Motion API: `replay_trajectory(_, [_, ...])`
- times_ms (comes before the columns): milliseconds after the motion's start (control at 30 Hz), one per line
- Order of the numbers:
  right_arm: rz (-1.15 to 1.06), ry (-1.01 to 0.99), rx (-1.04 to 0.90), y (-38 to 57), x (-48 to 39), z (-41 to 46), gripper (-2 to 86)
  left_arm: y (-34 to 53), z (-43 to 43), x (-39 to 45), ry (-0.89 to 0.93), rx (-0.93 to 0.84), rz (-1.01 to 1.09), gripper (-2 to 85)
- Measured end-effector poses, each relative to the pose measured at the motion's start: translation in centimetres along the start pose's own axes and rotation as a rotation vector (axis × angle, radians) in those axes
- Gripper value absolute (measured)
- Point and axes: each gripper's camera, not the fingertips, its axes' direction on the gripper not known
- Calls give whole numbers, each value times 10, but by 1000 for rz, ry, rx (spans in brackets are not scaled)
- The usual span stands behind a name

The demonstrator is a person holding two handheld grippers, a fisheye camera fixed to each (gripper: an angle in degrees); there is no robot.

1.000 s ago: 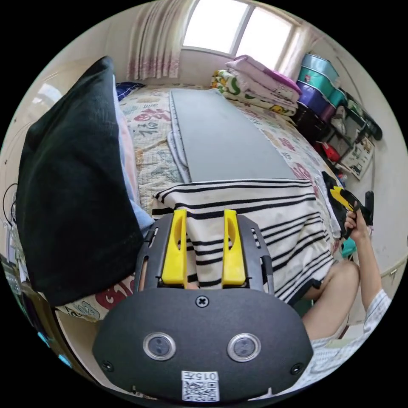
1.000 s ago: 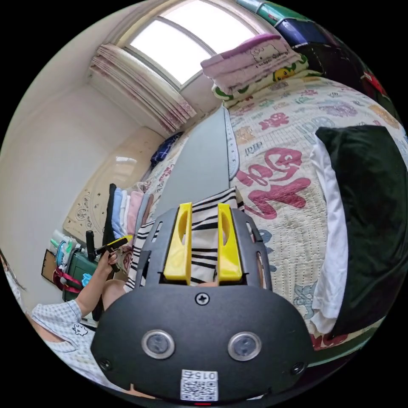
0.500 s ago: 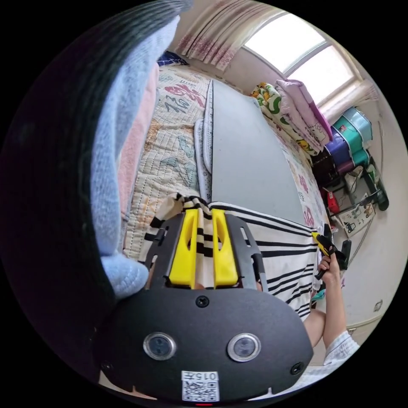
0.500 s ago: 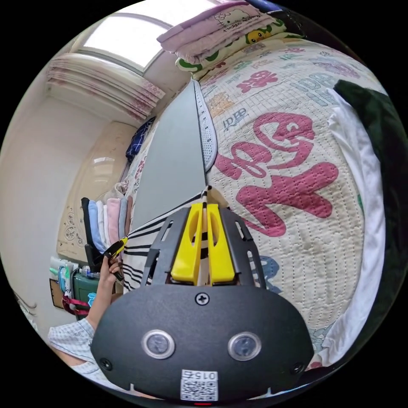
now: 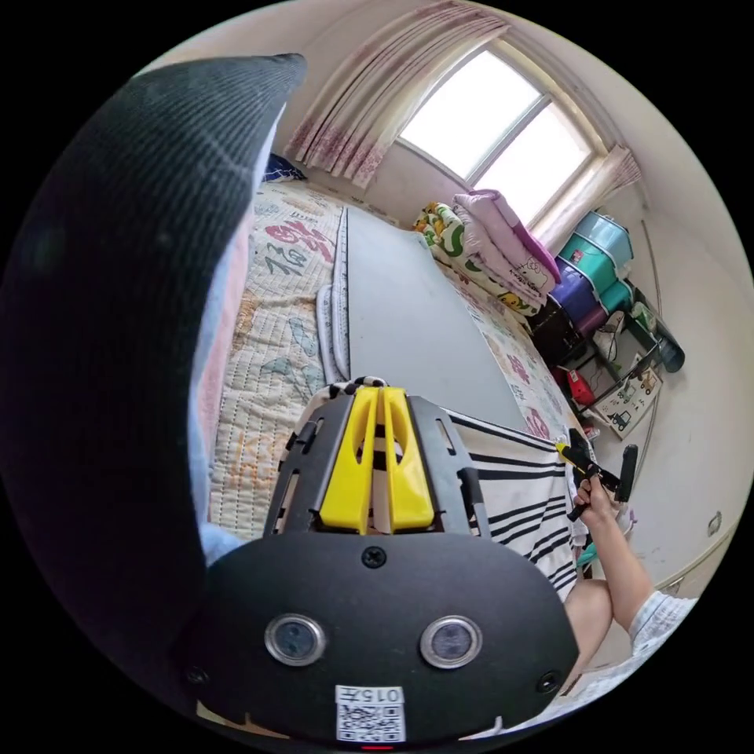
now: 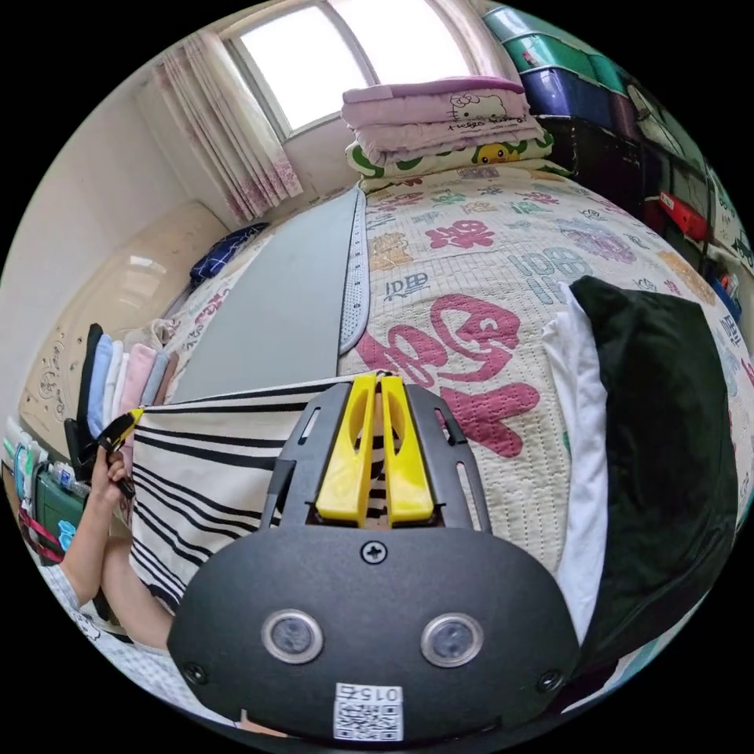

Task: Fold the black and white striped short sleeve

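The black and white striped short sleeve (image 5: 514, 483) hangs stretched between both grippers at the near end of the grey board (image 5: 404, 318). In the left gripper view my left gripper (image 5: 379, 393) is shut on one bunched corner of the striped short sleeve. The right gripper (image 5: 572, 454), in a hand, holds the far corner there. In the right gripper view my right gripper (image 6: 375, 382) is shut on the upper edge of the striped short sleeve (image 6: 208, 463). The left gripper (image 6: 119, 428) holds the other corner beside a stack of clothes. Most of the cloth hangs below the bed's edge.
A tall stack of folded clothes (image 5: 118, 338), black on top, looms at the left. Another folded pile, black over white (image 6: 644, 440), lies on the quilt (image 6: 471, 259). Folded blankets (image 6: 448, 126) sit under the window. Storage boxes (image 5: 593, 267) stand by the wall.
Both grippers went from open around the striped cloth to shut on it. The garment's top edge is now lifted and pulled taut between them. Both cameras have swung.
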Motion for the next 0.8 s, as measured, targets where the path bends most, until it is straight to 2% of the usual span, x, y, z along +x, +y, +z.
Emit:
replay_trajectory(100, [58, -45, -38, 20, 41, 10, 10, 0, 14, -7, -59, -61, -28, 29])
replay_trajectory(300, [113, -271, -185, 62, 125, 20, 11, 1, 44, -1, -89, -247, 83, 66])
replay_trajectory(400, [57, -264, -152, 85, 146, 1, 7, 1, 41, -1, -71, -217, 136, 24])
replay_trajectory(533, [84, -298, -74, 112, 184, -14, 3, -5, 32, -12, -13, -140, 63, 9])
replay_trajectory(667, [97, -241, -166, 115, 214, 9, 2, -10, 29, -19, 1, -81, -10, 6])
replay_trajectory(800, [90, -140, -222, 142, 234, 36, 4, -16, 33, -23, -29, -95, -32, 6])
